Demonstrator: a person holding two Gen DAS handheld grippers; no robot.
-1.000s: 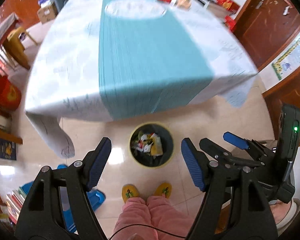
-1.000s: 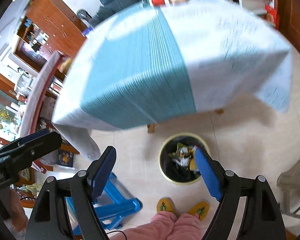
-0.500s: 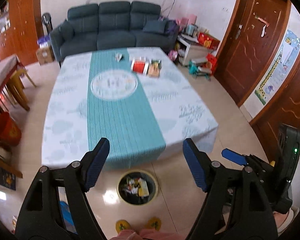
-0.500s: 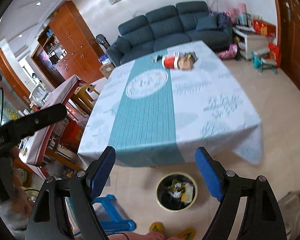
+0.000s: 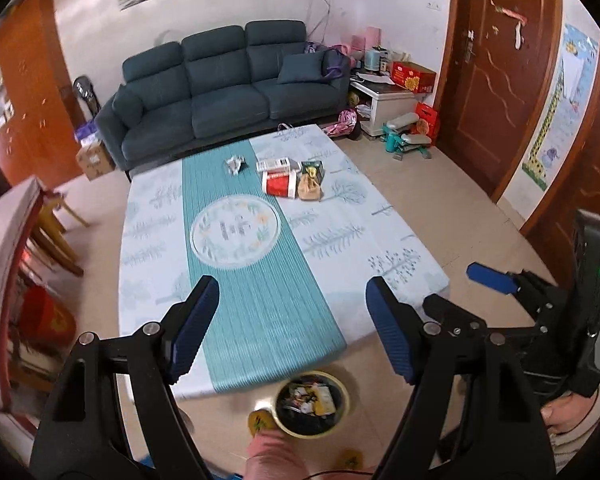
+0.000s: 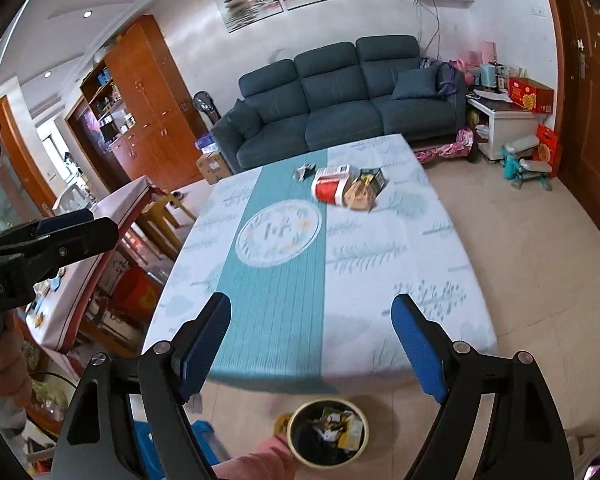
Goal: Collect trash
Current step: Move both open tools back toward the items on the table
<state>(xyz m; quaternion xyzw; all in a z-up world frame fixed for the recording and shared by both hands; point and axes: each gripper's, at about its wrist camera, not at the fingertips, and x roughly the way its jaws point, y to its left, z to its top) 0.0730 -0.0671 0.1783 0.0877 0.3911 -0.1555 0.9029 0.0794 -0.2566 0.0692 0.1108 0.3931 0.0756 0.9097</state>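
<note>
A yellow-rimmed trash bin (image 5: 311, 405) holding several wrappers stands on the floor at the table's near edge; it also shows in the right wrist view (image 6: 329, 433). At the table's far end lie a red-and-white package (image 5: 278, 182), a tan packet (image 5: 309, 189), a dark green packet (image 5: 314, 168) and a crumpled silver wrapper (image 5: 235, 164); the red-and-white package also shows in the right wrist view (image 6: 331, 186). My left gripper (image 5: 290, 320) is open and empty above the near table edge. My right gripper (image 6: 312, 344) is open and empty there too, and it also shows in the left wrist view (image 5: 532, 300).
The table (image 5: 148, 240) wears a white cloth with a teal runner. A dark blue sofa (image 5: 224, 88) stands behind it. A wooden door (image 5: 496, 80) is at right, a second table with chairs (image 5: 16, 248) at left. My feet are by the bin.
Both grippers have tilted up from looking down at the bin to looking across the table at the sofa. Both stay open and empty.
</note>
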